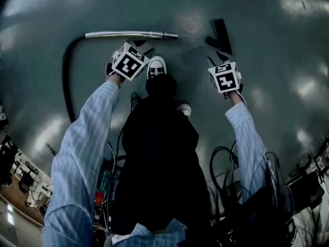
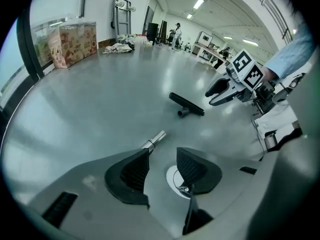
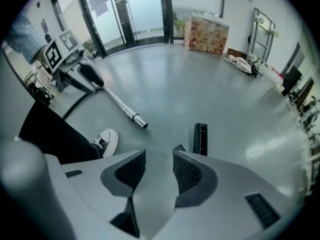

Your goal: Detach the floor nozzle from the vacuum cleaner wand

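Spreading across every view is a glossy grey-green floor [image 1: 277, 45] that mirrors the ceiling lights. A person in dark trousers [image 1: 159, 153] and pale blue striped sleeves [image 1: 82, 153] stands on it, arms stretched downward with a gripper in each hand.

A black flexible vacuum hose [image 1: 66, 71] curves over the floor at the head view's left and joins a straight silver metal wand [image 1: 128, 34], which lies flat beyond the person's feet. The wand's narrow open end is bare. A black bar-shaped plastic floor nozzle [image 1: 220, 35] lies on the floor by itself, apart from that end, with a strip of bare floor between the two. Nothing touches either piece.

The left gripper [image 2: 157, 171] hangs above the floor near the wand, pointing steeply down, its dark ribbed jaws spread with only floor showing between them. The right gripper [image 3: 159, 171] hangs near the nozzle, also pointing down, jaws likewise spread and empty.

A white-toed canvas sneaker [image 1: 157, 67] sits between the two grippers in the head view.
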Tool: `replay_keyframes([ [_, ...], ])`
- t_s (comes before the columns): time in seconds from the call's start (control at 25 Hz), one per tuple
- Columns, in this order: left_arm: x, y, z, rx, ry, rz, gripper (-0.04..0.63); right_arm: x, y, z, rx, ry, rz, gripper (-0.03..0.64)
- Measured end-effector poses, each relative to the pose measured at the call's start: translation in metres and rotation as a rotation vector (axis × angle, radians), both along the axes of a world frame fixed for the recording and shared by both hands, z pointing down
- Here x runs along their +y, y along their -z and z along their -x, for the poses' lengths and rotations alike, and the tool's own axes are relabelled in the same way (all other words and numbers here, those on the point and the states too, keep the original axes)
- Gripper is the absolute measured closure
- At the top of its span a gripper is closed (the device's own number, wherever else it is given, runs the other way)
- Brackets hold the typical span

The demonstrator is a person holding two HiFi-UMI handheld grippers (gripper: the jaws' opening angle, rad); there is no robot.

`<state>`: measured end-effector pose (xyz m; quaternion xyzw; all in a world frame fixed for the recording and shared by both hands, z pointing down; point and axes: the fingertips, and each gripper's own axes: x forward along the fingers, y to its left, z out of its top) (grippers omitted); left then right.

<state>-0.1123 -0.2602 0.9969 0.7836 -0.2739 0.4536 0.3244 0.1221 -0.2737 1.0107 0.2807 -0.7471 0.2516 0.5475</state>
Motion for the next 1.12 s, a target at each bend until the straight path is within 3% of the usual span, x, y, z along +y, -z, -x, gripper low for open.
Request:
replay_keyframes([
  [0.28, 0.027, 0.094, -0.031, 0.055, 0.038, 0.004, 0.422, 0.024, 0.095, -0.006, -0.166, -0.25, 0.055, 0.445],
  [0.44, 0.05, 0.154, -0.049, 0.152, 0.201, 0.007, 0.43, 0.054, 0.152, -0.003, -0.314, -0.466, 0.114, 0.448],
  [0.64, 0.071, 0.212, -0.057, 0.222, 0.367, -0.036, 0.448, 0.085, 0.213, 0.001, -0.416, -0.613, 0.097, 0.453],
  [0.8, 0.083, 0.267, -0.057, 0.235, 0.426, -0.095, 0.48, 0.102, 0.271, 0.006, -0.49, -0.677, 0.065, 0.454],
  [0.92, 0.098, 0.308, -0.065, 0.247, 0.441, -0.105, 0.572, 0.118, 0.313, 0.004, -0.506, -0.688, 0.047, 0.459],
  [1.12, 0.131, 0.379, -0.089, 0.324, 0.517, -0.076, 0.583, 0.15, 0.383, -0.01, -0.501, -0.668, 0.016, 0.469],
])
